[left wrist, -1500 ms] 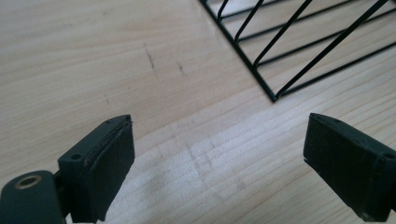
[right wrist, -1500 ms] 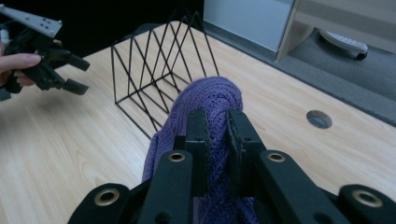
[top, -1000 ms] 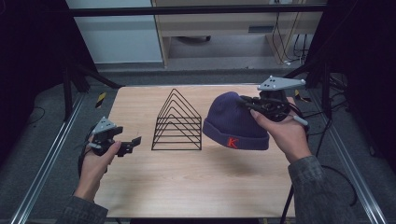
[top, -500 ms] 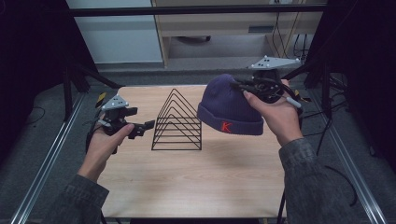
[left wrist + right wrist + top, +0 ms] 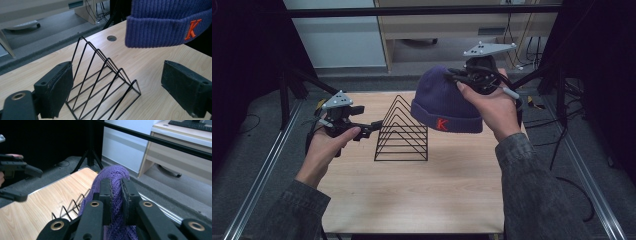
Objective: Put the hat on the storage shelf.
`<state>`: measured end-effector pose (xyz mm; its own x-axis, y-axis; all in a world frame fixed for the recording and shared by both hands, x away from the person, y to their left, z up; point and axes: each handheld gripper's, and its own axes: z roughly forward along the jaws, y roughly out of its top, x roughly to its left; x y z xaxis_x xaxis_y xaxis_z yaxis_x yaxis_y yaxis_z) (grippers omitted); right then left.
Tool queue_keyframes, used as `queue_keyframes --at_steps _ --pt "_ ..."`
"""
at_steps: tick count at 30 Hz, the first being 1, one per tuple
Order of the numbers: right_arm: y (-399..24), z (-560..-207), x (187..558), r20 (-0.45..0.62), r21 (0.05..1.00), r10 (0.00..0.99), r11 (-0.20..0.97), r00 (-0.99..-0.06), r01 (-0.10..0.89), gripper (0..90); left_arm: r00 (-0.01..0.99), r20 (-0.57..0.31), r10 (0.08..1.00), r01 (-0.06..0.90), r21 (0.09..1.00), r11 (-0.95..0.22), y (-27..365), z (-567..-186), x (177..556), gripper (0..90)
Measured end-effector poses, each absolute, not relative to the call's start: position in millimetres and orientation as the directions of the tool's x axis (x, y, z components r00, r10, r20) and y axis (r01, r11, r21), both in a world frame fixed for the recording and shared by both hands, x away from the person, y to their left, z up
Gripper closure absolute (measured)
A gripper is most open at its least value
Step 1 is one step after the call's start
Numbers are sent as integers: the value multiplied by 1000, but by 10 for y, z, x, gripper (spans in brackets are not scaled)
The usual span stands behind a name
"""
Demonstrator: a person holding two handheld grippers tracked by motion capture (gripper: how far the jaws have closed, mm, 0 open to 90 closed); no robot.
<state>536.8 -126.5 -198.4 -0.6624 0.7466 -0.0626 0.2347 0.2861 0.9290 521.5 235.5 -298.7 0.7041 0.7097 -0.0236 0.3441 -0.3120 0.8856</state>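
Behind the pale wooden table (image 5: 412, 200) stand a beige cabinet and dark frame rails. Compared with a second ago, the right tool (image 5: 462, 77) has lifted the purple knitted beanie with an orange K (image 5: 443, 105) off the table and carried it leftward; it now hangs in the air just above and beside the black wire rack of triangular loops (image 5: 404, 132), not touching it. The left tool (image 5: 371, 129) has also come closer to the rack, with its jaws spread apart and holding nothing. I judge that the beanie is going to be put over the rack, while the left tool is ready to steady it.

From the right gripper view, the jaws are clenched on a fold of the crown of the beanie (image 5: 113, 182), which the high view hides behind the hand. From the left gripper view, the gap between the hanging cuff (image 5: 170, 30) and the rack's peaks (image 5: 105, 75) is clear.
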Motion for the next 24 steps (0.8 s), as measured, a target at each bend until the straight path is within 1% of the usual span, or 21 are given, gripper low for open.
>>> queue_keyframes --at_steps 14,24 --pt "-914 -1824 5421 -80 932 718 299 -691 203 805 724 -9 690 323 888 -328 2293 -2937 5200 109" --pt "-676 -1783 5451 -78 934 695 301 -715 192 805 732 -28 681 325 893 -312 2318 -2939 5222 112"
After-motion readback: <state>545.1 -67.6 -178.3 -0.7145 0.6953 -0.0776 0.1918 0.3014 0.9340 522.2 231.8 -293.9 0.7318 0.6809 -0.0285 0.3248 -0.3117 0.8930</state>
